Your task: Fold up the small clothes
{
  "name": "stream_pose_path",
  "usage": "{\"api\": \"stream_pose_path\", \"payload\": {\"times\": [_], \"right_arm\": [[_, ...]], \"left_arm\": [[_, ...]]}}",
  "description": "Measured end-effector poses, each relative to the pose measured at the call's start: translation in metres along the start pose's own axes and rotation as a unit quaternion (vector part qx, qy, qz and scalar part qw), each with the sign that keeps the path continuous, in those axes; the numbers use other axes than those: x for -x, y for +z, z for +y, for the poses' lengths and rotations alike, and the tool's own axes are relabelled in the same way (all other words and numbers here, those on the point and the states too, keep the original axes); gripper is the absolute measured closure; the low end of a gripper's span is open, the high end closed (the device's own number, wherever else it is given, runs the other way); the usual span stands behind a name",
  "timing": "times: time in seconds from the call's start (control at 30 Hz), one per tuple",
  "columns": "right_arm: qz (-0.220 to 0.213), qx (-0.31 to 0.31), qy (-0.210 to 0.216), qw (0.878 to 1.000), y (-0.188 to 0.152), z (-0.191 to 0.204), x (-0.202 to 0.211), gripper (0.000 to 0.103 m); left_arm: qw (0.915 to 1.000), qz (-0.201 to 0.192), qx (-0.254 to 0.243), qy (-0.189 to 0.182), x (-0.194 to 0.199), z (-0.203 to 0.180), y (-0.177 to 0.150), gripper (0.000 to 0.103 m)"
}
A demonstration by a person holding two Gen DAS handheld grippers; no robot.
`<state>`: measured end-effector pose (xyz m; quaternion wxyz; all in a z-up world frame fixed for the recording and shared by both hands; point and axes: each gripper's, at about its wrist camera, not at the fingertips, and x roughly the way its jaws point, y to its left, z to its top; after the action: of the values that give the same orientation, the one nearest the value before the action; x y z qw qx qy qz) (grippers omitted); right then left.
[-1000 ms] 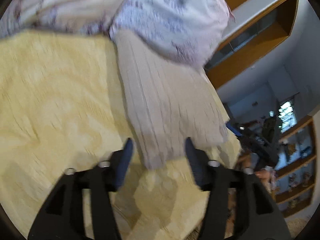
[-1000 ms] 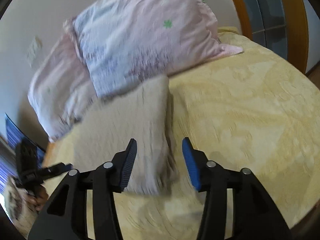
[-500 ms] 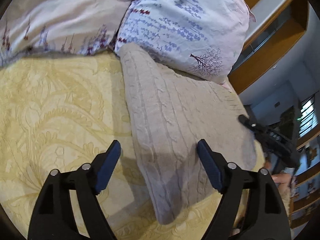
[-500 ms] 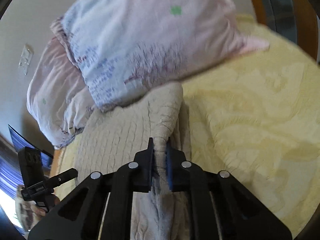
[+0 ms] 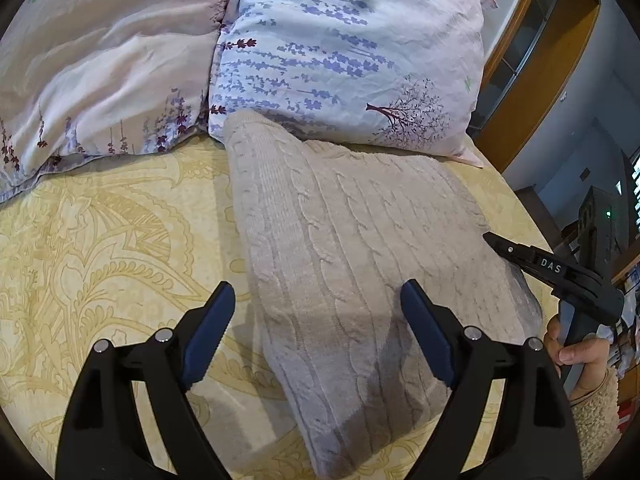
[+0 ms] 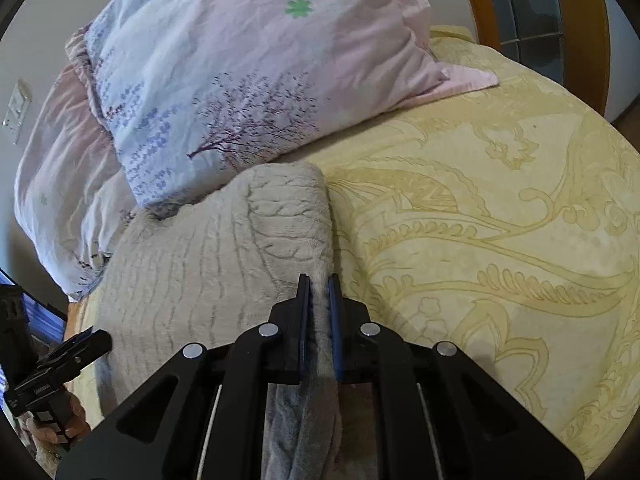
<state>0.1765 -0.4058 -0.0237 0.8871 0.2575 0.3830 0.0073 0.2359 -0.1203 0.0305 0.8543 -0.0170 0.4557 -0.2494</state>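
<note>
Right wrist view: the right gripper [image 6: 319,312] is clamped on the right edge of the knit [image 6: 216,256], its blue pads pinching a thick ridge of the beige cable-knit cloth. The knit lies on the yellow bedspread [image 6: 500,240], its far end touching the flowered pillow [image 6: 248,80] at 12 o'clock. In the left wrist view the left gripper [image 5: 320,332] stands wide apart over the near left part of the knit [image 5: 352,264]; its jaws have just been opening, with the cloth's left edge between them but untouched.

Risks, as I judge them:
- The right pinch takes several layers at once. A lift could drag the whole bundle rather than one layer and spoil the fold.
- The grip sits at the very edge; the plush, slippery-looking knit may slide out under its own weight.
- The far end rests against the pillow, so a pull could snag there or drag the pillow along.
- If the left gripper closes where it hangs, it could catch the bedspread at 9 o'clock along with the edge.

Writing: "DAS" in white on the right gripper's arm [image 5: 556,276], at 3 o'clock in the left view. A small label on the left gripper [image 6: 60,372] is too small to read.
</note>
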Motion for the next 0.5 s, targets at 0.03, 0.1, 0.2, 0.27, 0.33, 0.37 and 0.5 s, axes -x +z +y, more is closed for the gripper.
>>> {"api": "stream_pose_path", "payload": {"times": [0.03,0.1,0.2,0.27,0.33,0.37,0.5], "right_arm": [[0.003,-0.004,0.001,1.0,0.0,-0.002,-0.003,0.094],[0.004,-0.016,0.008,1.0,-0.002,-0.006,-0.005,0.094],[0.002,-0.013,0.012,1.0,-0.003,-0.003,-0.001,0.093],[0.002,-0.024,0.026,0.999,0.0,-0.006,0.003,0.091],[0.004,-0.048,0.049,0.998,0.004,-0.012,0.01,0.077],[0.005,-0.059,0.057,0.997,0.005,-0.015,0.012,0.056],[0.019,-0.099,0.095,0.99,0.012,-0.028,0.013,0.037]], "left_arm": [[1.0,-0.001,-0.001,0.001,-0.001,0.0,0.0,0.016],[1.0,0.001,0.0,-0.001,-0.002,0.0,-0.001,0.016],[0.9999,0.006,0.004,-0.007,-0.005,0.0,-0.002,0.016],[0.9997,0.009,0.01,-0.02,-0.005,0.002,-0.001,0.016],[0.9981,0.007,0.034,-0.051,-0.002,0.01,0.001,0.016],[0.9969,0.007,0.045,-0.064,-0.001,0.015,0.002,0.016],[0.9868,0.018,0.111,-0.116,-0.005,0.04,0.01,0.016]]}}
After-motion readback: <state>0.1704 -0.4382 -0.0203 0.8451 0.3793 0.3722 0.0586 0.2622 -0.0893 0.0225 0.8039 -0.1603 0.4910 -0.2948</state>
